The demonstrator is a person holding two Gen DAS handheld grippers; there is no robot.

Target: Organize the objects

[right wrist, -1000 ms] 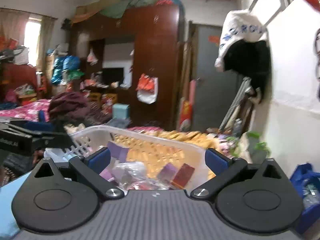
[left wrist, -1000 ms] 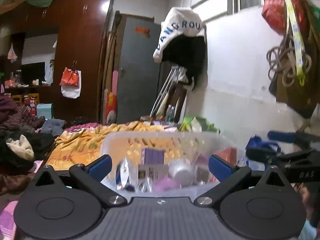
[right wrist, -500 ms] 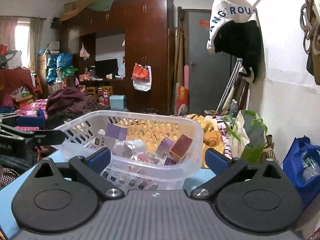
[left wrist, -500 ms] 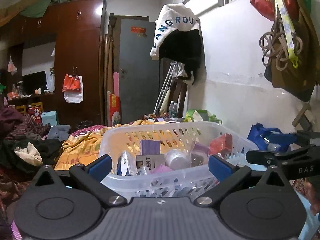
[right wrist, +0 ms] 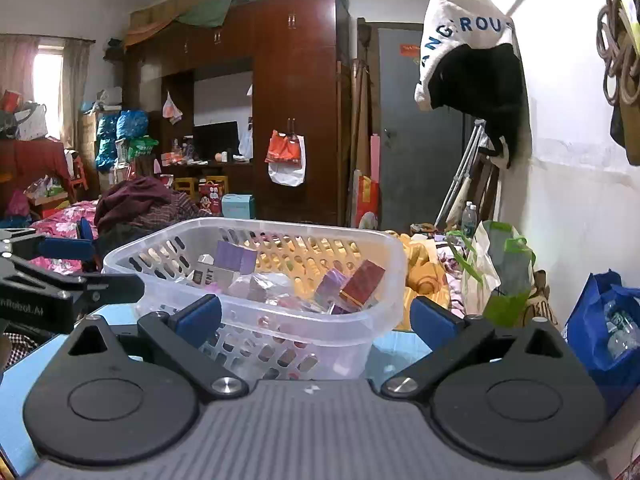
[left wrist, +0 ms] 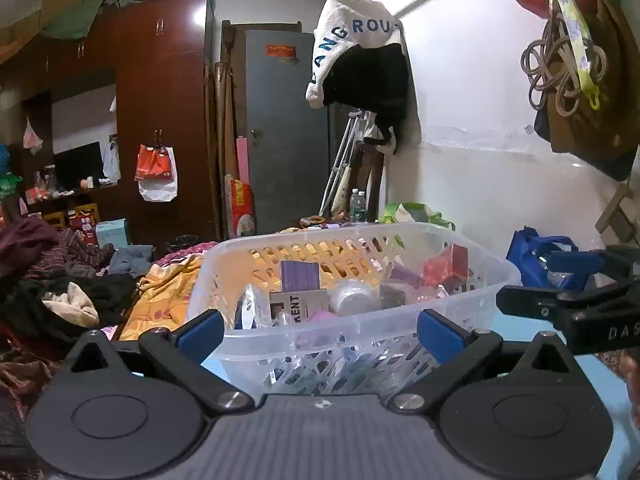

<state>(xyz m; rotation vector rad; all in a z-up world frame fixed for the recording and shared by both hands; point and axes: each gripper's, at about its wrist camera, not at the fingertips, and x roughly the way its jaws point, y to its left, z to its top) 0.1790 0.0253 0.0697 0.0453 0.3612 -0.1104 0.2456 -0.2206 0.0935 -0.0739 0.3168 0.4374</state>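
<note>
A translucent white plastic basket [left wrist: 492,270] [right wrist: 384,264] stands on a light blue table, filled with several small boxes and packets: a purple box [left wrist: 300,275] [right wrist: 236,258], a red box [left wrist: 446,266] [right wrist: 362,284], a white round lid [left wrist: 352,298]. My left gripper [left wrist: 318,332] is open just in front of the basket's near wall, nothing between its blue pads. My right gripper [right wrist: 316,318] is open too, facing the basket from its right front. Each gripper shows in the other's view: the right gripper [left wrist: 568,304], the left gripper [right wrist: 60,296].
The blue table [right wrist: 16,380] carries the basket. Behind lie a yellow blanket [left wrist: 160,296], piled clothes [left wrist: 48,280] and a dark wardrobe [right wrist: 296,100]. Blue bags [right wrist: 604,328] and a green bag [right wrist: 504,276] stand by the white wall on the right.
Both views have steadied and drawn back and up a little; the basket now sits lower and fully in view in front of both open grippers. Nothing was grasped.
</note>
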